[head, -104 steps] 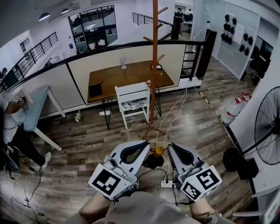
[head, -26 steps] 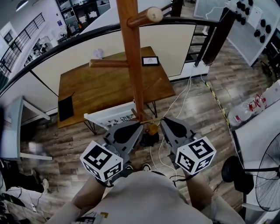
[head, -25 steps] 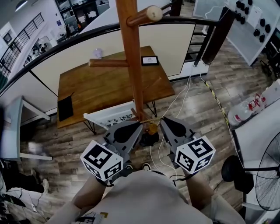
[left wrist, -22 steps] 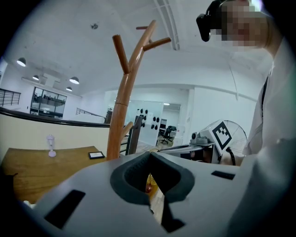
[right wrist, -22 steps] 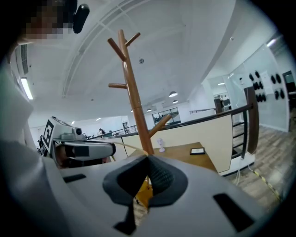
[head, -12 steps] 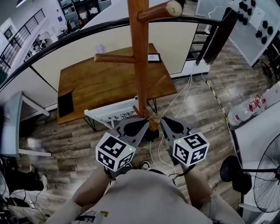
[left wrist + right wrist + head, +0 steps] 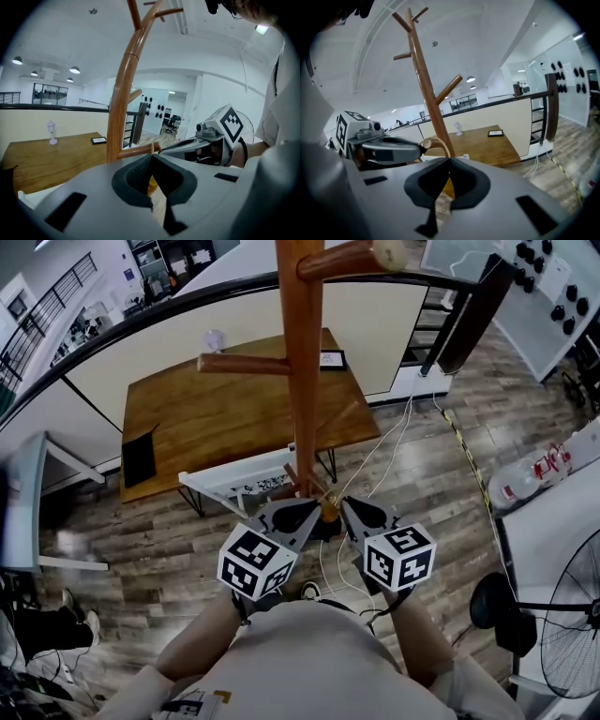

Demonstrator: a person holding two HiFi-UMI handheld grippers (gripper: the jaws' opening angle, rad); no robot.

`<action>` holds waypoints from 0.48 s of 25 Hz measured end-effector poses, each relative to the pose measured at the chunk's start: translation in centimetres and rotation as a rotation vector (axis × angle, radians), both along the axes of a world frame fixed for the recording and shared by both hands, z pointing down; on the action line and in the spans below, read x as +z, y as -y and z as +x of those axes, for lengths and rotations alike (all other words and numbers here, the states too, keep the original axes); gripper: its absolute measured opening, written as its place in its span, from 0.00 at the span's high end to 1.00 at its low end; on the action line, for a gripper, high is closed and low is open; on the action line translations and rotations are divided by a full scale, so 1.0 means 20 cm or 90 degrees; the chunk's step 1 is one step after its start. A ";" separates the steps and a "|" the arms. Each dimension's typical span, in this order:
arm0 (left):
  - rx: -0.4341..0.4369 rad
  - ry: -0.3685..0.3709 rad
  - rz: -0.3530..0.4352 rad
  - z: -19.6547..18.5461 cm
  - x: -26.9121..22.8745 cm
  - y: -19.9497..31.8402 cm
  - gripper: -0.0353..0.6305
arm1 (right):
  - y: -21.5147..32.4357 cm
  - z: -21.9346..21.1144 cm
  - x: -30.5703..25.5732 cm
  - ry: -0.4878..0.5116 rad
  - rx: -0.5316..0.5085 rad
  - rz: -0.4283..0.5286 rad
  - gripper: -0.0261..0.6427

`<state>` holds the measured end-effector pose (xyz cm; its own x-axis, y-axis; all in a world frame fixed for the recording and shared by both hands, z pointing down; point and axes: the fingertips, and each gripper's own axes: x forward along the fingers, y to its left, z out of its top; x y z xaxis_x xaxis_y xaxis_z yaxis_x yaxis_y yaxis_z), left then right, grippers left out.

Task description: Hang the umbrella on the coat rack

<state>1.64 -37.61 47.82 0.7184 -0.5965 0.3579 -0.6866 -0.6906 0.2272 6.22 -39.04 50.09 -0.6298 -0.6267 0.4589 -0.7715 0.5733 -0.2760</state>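
Left gripper [image 7: 315,508]: jaws pressed together on the thin wrist loop [image 7: 439,143]. Umbrella [image 7: 328,514]: compact, with a yellow handle end, hanging between both grippers just beside the lower peg [image 7: 136,152] of the coat rack [image 7: 302,381]. Right gripper [image 7: 343,504]: likewise pinching the loop. Expect a light load on a limp, slippery cord. Grip opposite sides of the loop to keep it open.

Head view looked steeply down, close over the coat rack [image 7: 302,381]. Both gripper views faced forward and upward along their jaws, near its pole. All three shared coat rack and wooden table [image 7: 206,427].
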 end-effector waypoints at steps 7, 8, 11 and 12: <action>-0.005 -0.008 -0.021 -0.01 0.08 0.03 0.94 | -0.01 -0.08 0.09 0.009 -0.023 -0.026 0.95; -0.007 -0.010 -0.021 -0.01 0.09 0.03 0.94 | 0.00 -0.09 0.10 0.011 -0.025 -0.027 0.95; -0.017 -0.011 -0.024 -0.03 0.11 0.06 0.94 | 0.02 -0.13 0.12 0.019 -0.032 -0.034 0.95; -0.021 -0.009 -0.026 -0.04 0.12 0.07 0.94 | 0.03 -0.14 0.13 0.021 -0.034 -0.036 0.95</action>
